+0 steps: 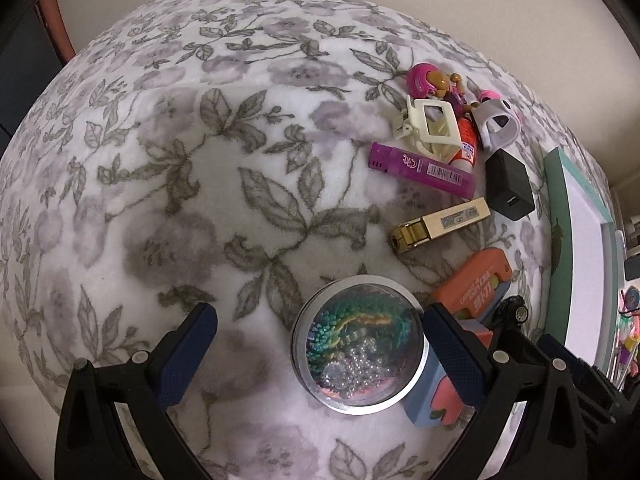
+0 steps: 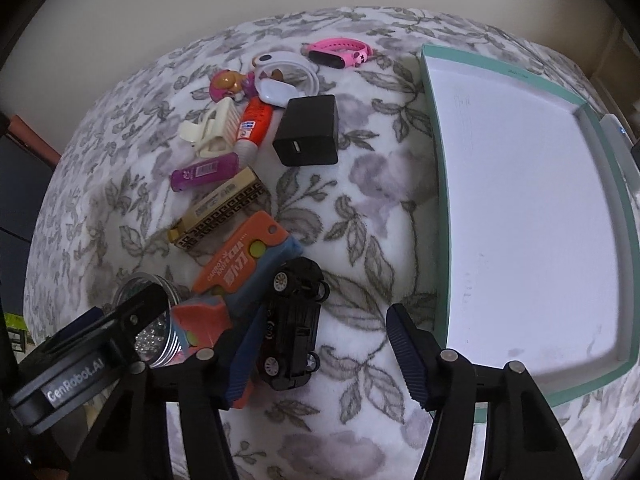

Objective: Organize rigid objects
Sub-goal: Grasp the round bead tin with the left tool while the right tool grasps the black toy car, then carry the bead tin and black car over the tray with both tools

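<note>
left tool (image 1: 320, 344) wide around bead tin (image 1: 358, 344), right tool (image 2: 320, 344) open astride toy car (image 2: 292, 328)

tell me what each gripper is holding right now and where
Nothing is held: the left gripper stands open around the round tin; the right gripper is open beside the toy car.
</note>
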A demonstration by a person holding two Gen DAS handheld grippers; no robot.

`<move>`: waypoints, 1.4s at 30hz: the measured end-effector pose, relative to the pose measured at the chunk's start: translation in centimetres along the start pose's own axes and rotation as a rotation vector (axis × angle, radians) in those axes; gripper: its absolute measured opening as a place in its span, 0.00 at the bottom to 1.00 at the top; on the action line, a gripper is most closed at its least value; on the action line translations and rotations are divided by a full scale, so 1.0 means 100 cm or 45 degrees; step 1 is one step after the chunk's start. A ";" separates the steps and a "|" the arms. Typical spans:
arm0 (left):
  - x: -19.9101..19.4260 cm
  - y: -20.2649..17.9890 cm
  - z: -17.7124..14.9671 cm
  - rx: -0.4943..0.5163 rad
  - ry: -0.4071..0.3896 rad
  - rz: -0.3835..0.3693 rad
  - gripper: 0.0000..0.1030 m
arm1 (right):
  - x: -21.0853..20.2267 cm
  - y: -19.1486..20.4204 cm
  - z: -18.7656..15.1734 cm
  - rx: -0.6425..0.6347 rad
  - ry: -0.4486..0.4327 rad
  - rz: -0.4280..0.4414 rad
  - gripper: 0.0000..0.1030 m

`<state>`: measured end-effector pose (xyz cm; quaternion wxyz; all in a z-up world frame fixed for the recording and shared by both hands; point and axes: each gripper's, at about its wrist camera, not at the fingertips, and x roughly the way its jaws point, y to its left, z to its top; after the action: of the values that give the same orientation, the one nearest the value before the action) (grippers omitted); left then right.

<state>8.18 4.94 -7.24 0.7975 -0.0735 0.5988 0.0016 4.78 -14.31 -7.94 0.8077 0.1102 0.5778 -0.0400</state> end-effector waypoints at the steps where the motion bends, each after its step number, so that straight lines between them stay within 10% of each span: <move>1: 0.001 -0.001 0.001 -0.004 0.005 -0.003 0.99 | 0.000 0.000 0.000 0.003 0.005 0.002 0.64; 29: 0.019 -0.013 -0.026 0.069 0.040 0.046 0.74 | 0.016 0.016 -0.008 -0.126 0.043 -0.048 0.55; 33: 0.017 -0.017 -0.028 0.083 0.032 0.071 0.71 | 0.016 0.021 -0.012 -0.155 0.012 -0.095 0.35; 42: 0.013 -0.008 -0.024 0.026 0.059 0.064 0.71 | 0.013 0.011 -0.012 -0.075 0.019 -0.027 0.28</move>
<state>6.31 3.72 -9.06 0.7839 -0.0502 0.6188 0.0136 4.33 -12.84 -9.41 0.8058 0.0805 0.5859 -0.0306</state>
